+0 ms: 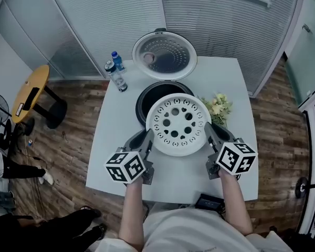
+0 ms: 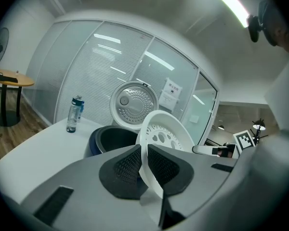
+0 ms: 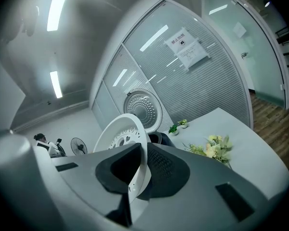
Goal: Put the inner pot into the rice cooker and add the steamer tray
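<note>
The tray (image 1: 179, 124) hangs level over the cooker's (image 1: 147, 94) near rim, covering part of its mouth. The lid (image 1: 164, 55) stands open behind. Bottles (image 1: 117, 75) stand close on the cooker's left and flowers (image 1: 218, 108) on its right. The counter (image 1: 226, 83) is bare at the far right corner. The left tool (image 1: 147, 139) and right tool (image 1: 210, 133), both narrow, pinch the tray's opposite rims.

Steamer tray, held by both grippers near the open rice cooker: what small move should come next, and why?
Probably ease the steamer tray forward, away from the person, until it is centred over the rice cooker. The left gripper and right gripper clamp opposite rim edges, and in the head view the tray covers only the opening's near part.
</note>
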